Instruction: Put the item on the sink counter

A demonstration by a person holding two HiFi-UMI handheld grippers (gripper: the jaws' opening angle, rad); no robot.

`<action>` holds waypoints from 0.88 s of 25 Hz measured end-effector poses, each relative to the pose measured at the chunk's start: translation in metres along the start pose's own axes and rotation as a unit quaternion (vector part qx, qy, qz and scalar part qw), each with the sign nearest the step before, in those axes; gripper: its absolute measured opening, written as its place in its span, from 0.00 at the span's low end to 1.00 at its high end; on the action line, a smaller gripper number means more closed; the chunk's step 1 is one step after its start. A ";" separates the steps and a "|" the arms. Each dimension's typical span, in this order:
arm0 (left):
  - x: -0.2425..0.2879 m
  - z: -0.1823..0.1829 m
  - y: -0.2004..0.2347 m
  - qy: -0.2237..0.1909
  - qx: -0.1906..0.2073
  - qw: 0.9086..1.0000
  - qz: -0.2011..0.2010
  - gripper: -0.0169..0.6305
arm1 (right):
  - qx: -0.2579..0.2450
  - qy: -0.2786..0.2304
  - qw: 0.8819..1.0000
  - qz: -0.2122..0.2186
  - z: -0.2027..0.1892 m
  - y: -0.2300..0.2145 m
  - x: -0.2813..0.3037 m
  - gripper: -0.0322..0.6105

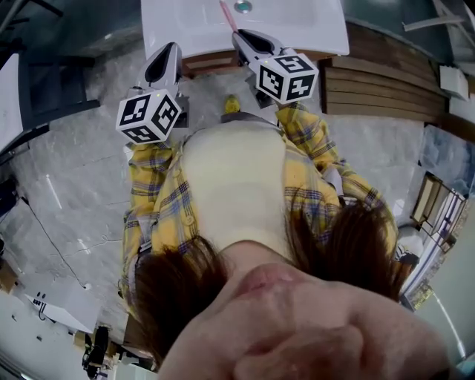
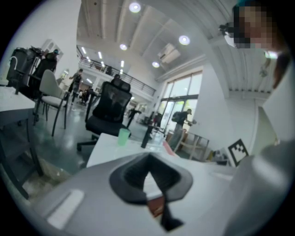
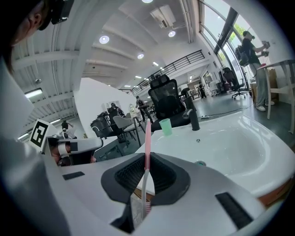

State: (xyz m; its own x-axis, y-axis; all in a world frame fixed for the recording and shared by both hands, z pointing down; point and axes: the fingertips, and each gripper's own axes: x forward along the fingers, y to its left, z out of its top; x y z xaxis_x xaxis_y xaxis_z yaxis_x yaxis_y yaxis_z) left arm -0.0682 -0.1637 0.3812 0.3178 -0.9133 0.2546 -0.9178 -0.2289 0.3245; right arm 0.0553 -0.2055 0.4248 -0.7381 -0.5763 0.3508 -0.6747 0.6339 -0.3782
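A pink toothbrush (image 1: 228, 16) with a white head end stands upright between the pads of my right gripper (image 1: 243, 38), which is shut on it. In the right gripper view the toothbrush (image 3: 147, 138) rises out of the gripper (image 3: 146, 182) in front of the white sink basin (image 3: 230, 143). The white sink counter (image 1: 304, 30) lies just beyond both grippers. My left gripper (image 1: 169, 52) hangs to the left, at the counter's front edge. In its own view the left gripper (image 2: 150, 177) is shut with nothing in it.
A green cup (image 3: 166, 126) and a black faucet (image 3: 194, 120) stand at the back of the basin. A wooden slatted bench (image 1: 371, 85) adjoins the counter on the right. Office chairs (image 2: 110, 110) and a table (image 2: 11, 99) fill the room behind; marble floor (image 1: 74, 185) lies below.
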 end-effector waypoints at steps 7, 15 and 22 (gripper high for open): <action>0.027 0.004 0.002 -0.002 0.002 1.000 0.017 0.04 | -0.005 0.020 1.000 0.022 0.002 -0.019 0.019 0.11; 0.036 0.005 0.022 0.003 0.001 0.999 0.034 0.04 | 0.000 0.036 0.999 0.033 -0.002 -0.022 0.043 0.11; 0.049 0.018 0.046 0.000 0.001 1.000 0.023 0.04 | -0.009 0.034 0.999 0.028 0.013 -0.015 0.073 0.11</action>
State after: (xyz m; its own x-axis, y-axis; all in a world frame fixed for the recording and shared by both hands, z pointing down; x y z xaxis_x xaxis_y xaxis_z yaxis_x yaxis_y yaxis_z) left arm -0.0990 -0.2247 0.3919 0.2745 -0.9233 0.2687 -0.9319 -0.1866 0.3109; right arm 0.0118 -0.2640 0.4451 -0.7727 -0.5035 0.3866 -0.6313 0.6736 -0.3844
